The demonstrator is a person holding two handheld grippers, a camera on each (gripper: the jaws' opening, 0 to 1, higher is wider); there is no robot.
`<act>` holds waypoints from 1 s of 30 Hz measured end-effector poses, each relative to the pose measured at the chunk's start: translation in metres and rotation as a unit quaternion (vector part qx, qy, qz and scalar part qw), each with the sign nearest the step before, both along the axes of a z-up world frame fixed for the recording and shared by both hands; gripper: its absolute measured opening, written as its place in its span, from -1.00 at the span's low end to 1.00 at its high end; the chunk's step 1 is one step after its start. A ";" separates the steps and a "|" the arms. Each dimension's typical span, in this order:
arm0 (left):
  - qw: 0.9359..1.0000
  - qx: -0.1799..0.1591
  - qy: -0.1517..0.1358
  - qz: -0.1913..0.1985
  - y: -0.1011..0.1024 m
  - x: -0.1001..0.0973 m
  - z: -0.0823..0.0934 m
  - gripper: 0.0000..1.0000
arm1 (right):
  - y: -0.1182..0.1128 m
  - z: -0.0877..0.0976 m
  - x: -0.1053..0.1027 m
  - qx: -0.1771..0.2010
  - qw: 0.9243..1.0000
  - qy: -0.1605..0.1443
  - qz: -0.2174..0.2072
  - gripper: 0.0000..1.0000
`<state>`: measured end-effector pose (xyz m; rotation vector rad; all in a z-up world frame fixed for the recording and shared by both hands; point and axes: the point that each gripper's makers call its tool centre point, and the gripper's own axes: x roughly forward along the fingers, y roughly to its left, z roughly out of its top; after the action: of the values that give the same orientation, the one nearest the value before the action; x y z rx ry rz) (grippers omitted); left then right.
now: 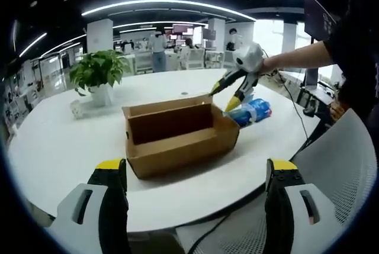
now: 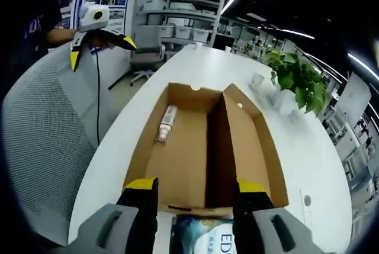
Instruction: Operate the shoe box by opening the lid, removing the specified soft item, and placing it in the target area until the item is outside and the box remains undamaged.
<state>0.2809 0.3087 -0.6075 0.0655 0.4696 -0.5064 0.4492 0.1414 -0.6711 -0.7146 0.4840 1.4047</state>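
One open box (image 1: 177, 135) is sitting on the counter (image 1: 59, 147) with one tube (image 2: 167, 123) lying inside. The right gripper (image 2: 198, 198) is holding one blue pack (image 2: 201, 236) just beside the box, jaws clamped on it. The left gripper (image 1: 198, 174) is hovering near the box, jaws apart.

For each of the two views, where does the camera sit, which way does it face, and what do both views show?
Left gripper view: sits on the left gripper, facing across the white table at the open box; the right gripper holds a blue pack beyond it.
Right gripper view: sits on the right gripper, looking down into the box, the pack between its jaws; the left gripper is far left.
Shared: box, table, plant.
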 end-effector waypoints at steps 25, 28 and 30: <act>1.000 0.001 0.007 0.000 0.000 -0.001 -0.003 0.90 | 0.078 -0.042 -0.009 0.024 0.999 0.029 0.003 -0.07; 1.000 0.001 0.009 -0.001 0.000 -0.001 -0.003 0.90 | 0.085 -0.047 -0.011 0.024 0.999 0.035 0.002 -0.07; 1.000 0.001 0.010 -0.001 0.000 -0.002 -0.004 0.90 | 0.089 -0.050 -0.012 0.023 0.999 0.038 0.003 -0.08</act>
<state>0.2793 0.3083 -0.6112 0.0623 0.4906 -0.5081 0.4372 0.2300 -0.7214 -0.6273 0.5074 1.4472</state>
